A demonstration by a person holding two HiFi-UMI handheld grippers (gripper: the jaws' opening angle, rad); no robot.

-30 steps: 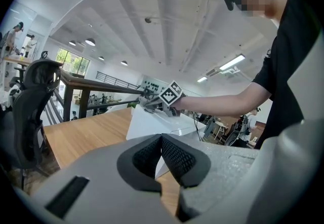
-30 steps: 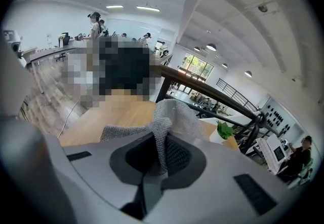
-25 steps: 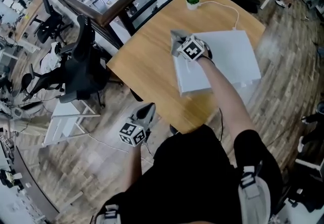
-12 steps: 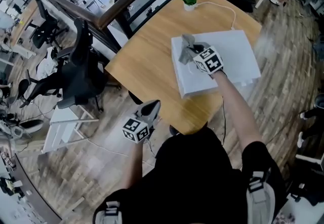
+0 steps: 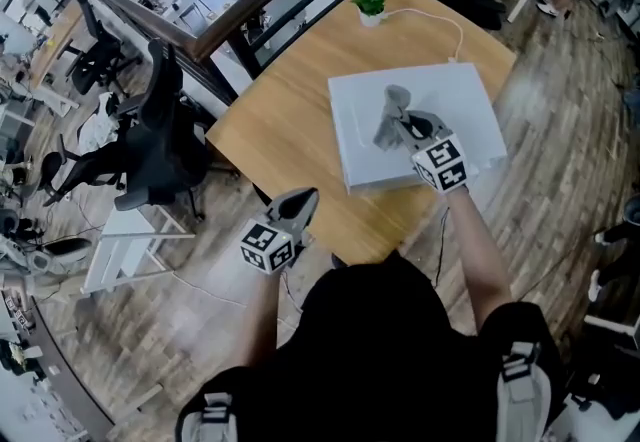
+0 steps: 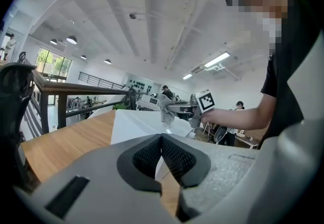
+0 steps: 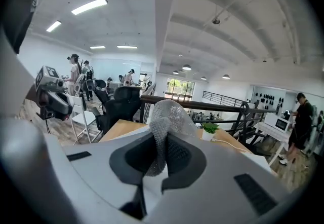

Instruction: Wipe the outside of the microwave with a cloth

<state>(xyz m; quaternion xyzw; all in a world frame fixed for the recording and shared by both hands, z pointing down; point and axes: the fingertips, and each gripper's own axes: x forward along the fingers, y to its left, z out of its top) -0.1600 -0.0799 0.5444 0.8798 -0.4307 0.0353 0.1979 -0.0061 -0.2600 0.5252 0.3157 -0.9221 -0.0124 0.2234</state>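
The white microwave (image 5: 450,105) stands on a round wooden table (image 5: 290,120). A grey cloth (image 5: 390,118) rests on its top, pinched in my right gripper (image 5: 402,122), which is shut on it. Seen from the right gripper view, the cloth (image 7: 164,126) sticks up between the dark pads. My left gripper (image 5: 300,205) hangs off the table's near edge, shut and holding nothing. In the left gripper view its pads (image 6: 174,157) meet, and beyond them are the microwave (image 6: 134,121) and the right gripper (image 6: 177,110) with the cloth (image 6: 165,109).
A small potted plant (image 5: 370,2) and a white cable (image 5: 440,18) lie at the table's far side. A dark railing (image 5: 250,0) runs behind the table. A black office chair (image 5: 160,130) stands to the left on the wooden floor.
My right gripper has dragged the cloth across the microwave's top, from its left edge toward the middle. The left gripper has stayed by the table's near edge.
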